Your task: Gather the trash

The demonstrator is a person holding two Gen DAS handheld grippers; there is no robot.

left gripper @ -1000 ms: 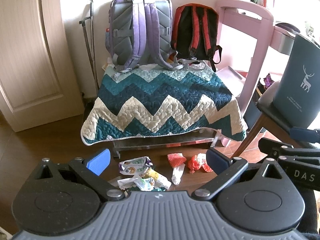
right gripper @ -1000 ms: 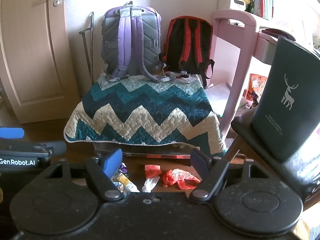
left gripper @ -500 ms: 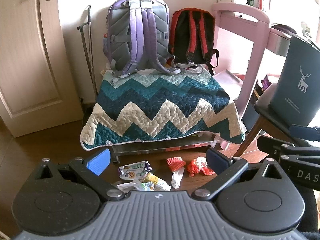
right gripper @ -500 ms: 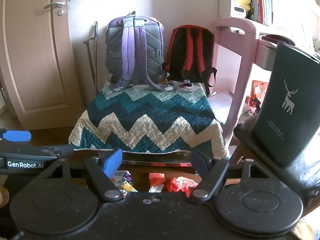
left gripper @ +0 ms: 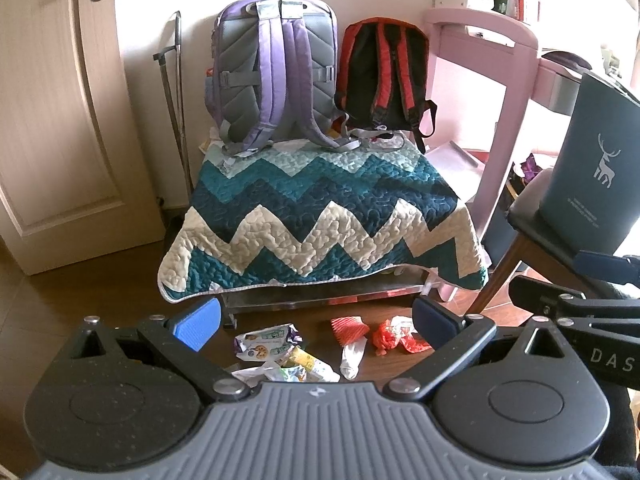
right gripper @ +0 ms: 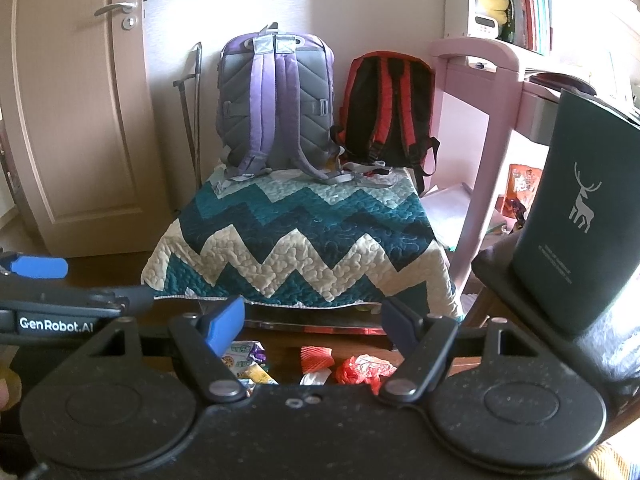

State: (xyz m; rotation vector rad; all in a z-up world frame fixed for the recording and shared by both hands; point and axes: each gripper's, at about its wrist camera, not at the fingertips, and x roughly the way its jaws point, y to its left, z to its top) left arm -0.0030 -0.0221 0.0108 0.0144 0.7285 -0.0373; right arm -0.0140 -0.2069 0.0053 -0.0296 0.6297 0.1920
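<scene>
Trash lies on the wooden floor in front of the quilt-covered bench: a cookie wrapper (left gripper: pixel 266 342), a yellow wrapper (left gripper: pixel 310 364), a crumpled green-white wrapper (left gripper: pixel 276 372), a red-and-white wrapper (left gripper: pixel 350 338) and a crumpled red bag (left gripper: pixel 394 334). My left gripper (left gripper: pixel 316 316) is open and empty, held above and before the trash. My right gripper (right gripper: pixel 312 318) is open and empty too; the cookie wrapper (right gripper: pixel 240 354), red-and-white wrapper (right gripper: pixel 316 360) and red bag (right gripper: pixel 366 368) show below it. Each gripper appears at the edge of the other's view.
A low bench under a zigzag quilt (left gripper: pixel 320 216) holds a purple backpack (left gripper: pixel 276 68) and a red-black backpack (left gripper: pixel 384 76). A chair with a dark deer bag (left gripper: pixel 596 168) stands right, beside a pink desk (left gripper: pixel 496 92). A door (left gripper: pixel 56 112) is left.
Both views have tilted upward and pulled back a little; the trash sits lower in the frames and more of the wall shows. Both grippers stay open.
</scene>
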